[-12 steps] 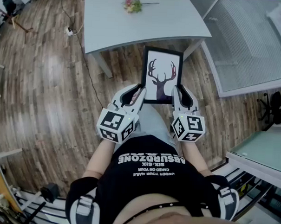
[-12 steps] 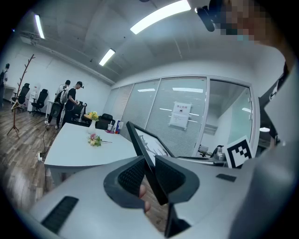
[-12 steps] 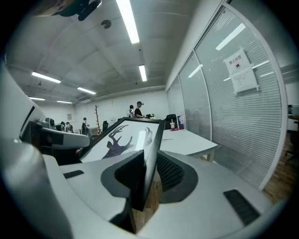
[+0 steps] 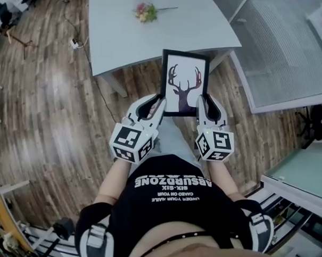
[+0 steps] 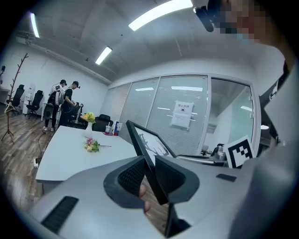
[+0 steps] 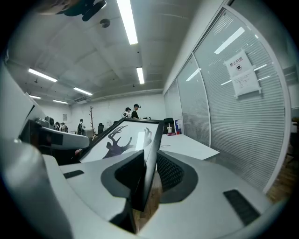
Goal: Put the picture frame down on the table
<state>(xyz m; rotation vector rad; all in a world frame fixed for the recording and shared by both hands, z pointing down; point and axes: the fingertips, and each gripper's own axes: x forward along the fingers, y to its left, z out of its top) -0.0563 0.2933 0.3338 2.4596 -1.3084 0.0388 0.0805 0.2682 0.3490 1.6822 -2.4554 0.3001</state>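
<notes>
Head view: picture frame (image 4: 185, 81) clamped between both grippers' fingers (image 4: 157, 106)

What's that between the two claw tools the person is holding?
The picture frame: the left gripper is clamped on its left edge, the right gripper on its right edge. The head view shows this plainly.

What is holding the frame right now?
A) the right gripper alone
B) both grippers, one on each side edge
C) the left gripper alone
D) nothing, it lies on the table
B: the left gripper and the right gripper each have their jaws shut on a side edge of the frame.
</notes>
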